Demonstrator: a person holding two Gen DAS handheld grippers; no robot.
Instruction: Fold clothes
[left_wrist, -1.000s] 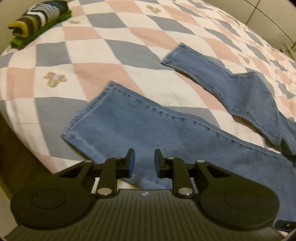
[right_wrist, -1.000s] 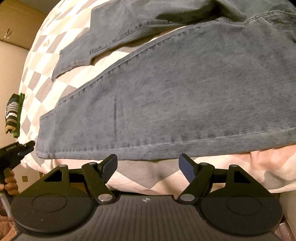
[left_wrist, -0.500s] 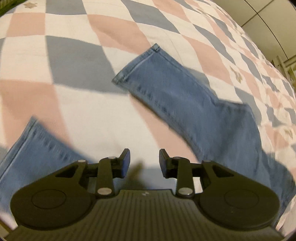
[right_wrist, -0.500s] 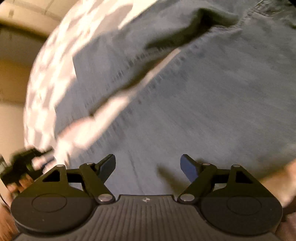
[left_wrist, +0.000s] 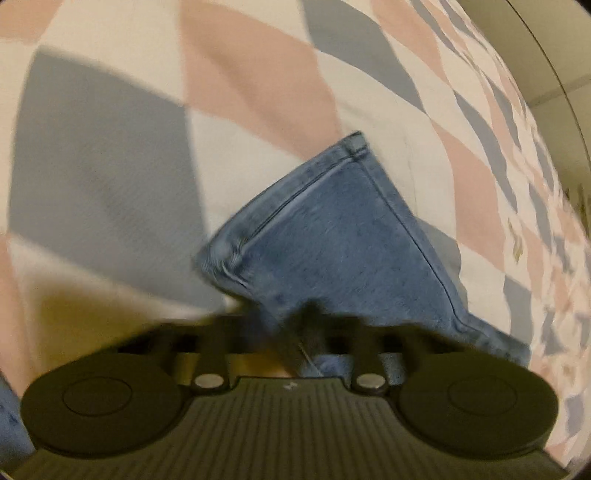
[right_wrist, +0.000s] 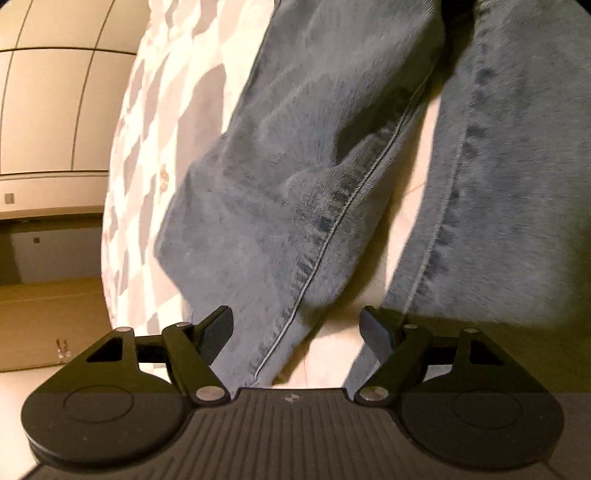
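A pair of blue jeans lies spread on the checked bedspread (left_wrist: 110, 155). In the left wrist view one leg's hem end (left_wrist: 332, 229) lies just ahead of my left gripper (left_wrist: 291, 332). Its blurred fingers have come together on the denim near the leg's edge. In the right wrist view my right gripper (right_wrist: 297, 326) hovers open over the jeans, with the seam of one leg (right_wrist: 295, 206) running between its fingers (right_wrist: 221, 325). The other leg (right_wrist: 517, 184) lies to the right, with a strip of bedspread (right_wrist: 399, 229) between the two.
The bed's edge curves along the left of the right wrist view, with pale wall panels (right_wrist: 48, 110) and floor (right_wrist: 44, 317) beyond it. A wall (left_wrist: 554, 44) rises past the bed's far side in the left wrist view.
My left gripper has travelled from the near leg across the bedspread to the far leg's hem and closed on it. My right gripper, still open, swung over the jeans toward the gap between the legs.
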